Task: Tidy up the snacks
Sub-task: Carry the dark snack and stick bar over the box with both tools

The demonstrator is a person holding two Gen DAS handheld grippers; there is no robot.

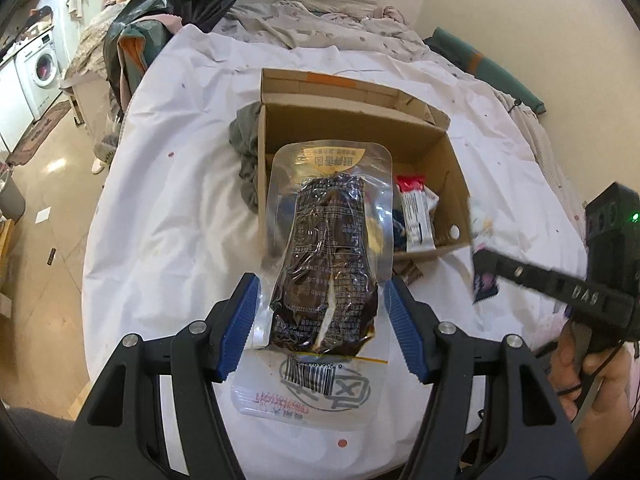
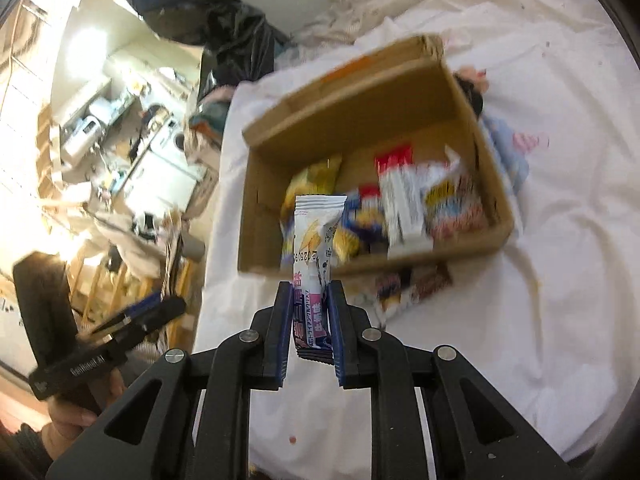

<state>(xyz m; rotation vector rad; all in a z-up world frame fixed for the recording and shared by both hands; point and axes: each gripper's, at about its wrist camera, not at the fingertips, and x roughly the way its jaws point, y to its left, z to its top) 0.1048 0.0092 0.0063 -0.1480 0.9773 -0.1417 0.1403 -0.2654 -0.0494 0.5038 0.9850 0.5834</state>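
Observation:
My left gripper (image 1: 322, 286) is shut on a clear vacuum pouch of dark brown food (image 1: 326, 264), held flat over the near edge of the open cardboard box (image 1: 452, 168). My right gripper (image 2: 308, 292) is shut on a white and pink snack stick packet (image 2: 314, 240), held upright just in front of the box (image 2: 472, 116). The box holds several packets, among them a white and red one (image 1: 416, 212), which also shows in the right wrist view (image 2: 402, 200), and a yellow one (image 2: 310, 178). The right gripper shows blurred at the right of the left wrist view (image 1: 486, 256).
The box stands on a bed with a white sheet (image 1: 180, 200). A grey cloth (image 1: 248, 148) lies against its left side. More packets (image 2: 412, 284) lie on the sheet before the box. Black bags (image 1: 176, 4) and a rumpled quilt (image 1: 320, 28) are at the bed's far end.

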